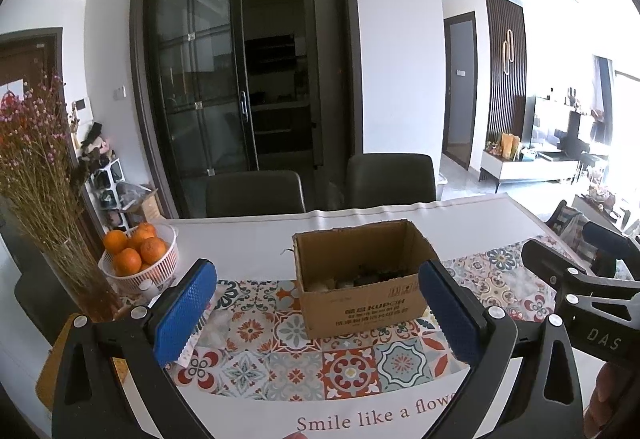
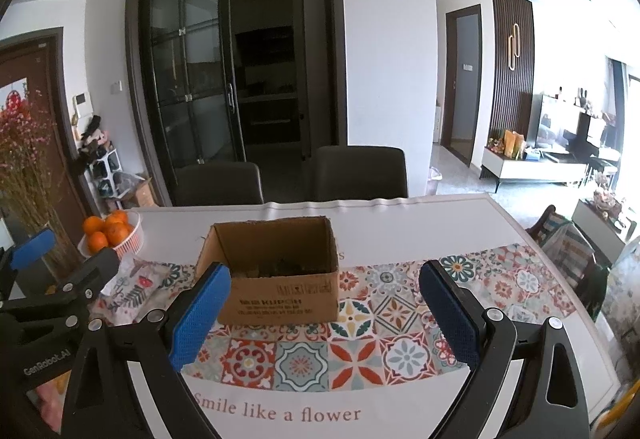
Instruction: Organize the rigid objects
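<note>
One cardboard box (image 1: 360, 279) sits mid-desk (image 1: 256, 239) on the tiled cloth, dark bits inside. Both claws, left claw (image 1: 318, 315) and right claw (image 2: 324, 317), are spread and empty. One basket (image 1: 160, 267) holds five oranges; two chairs (image 1: 256, 193) stand behind.

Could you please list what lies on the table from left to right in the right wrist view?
Basket of oranges → patterned pouch → cardboard box.

The contents of the cardboard box (image 1: 362, 279) were lost in shadow and could not be made out, its printed label was too blurred to be read, and the dried flowers (image 1: 30, 159) were cut off by the left edge.
</note>
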The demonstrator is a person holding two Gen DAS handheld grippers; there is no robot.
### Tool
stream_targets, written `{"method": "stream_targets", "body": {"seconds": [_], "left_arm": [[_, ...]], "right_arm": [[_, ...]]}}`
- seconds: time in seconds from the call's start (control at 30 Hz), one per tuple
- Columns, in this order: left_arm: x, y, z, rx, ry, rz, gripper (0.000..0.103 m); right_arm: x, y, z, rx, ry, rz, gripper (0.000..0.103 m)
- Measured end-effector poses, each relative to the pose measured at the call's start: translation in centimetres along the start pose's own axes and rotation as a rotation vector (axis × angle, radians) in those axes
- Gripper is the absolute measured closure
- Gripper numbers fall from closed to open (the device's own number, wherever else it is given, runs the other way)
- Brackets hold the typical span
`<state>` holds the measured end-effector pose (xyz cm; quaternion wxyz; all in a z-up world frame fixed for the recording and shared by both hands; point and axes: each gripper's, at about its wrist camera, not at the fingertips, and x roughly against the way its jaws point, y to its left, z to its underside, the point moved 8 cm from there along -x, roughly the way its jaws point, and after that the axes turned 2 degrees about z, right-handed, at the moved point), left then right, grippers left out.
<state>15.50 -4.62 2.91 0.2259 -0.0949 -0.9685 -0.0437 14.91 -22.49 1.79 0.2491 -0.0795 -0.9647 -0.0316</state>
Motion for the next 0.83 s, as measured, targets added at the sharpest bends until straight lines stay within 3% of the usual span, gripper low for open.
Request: {"method": "stream_targets", "body": {"seconds": [0.83], "left_arm": [[0.01,0.07,-0.07,0.015,0.005,0.016,0.000]], "right_arm": [[0.47,0.26,0.05,-0.001,-0.001,-0.011,0.007]]}}
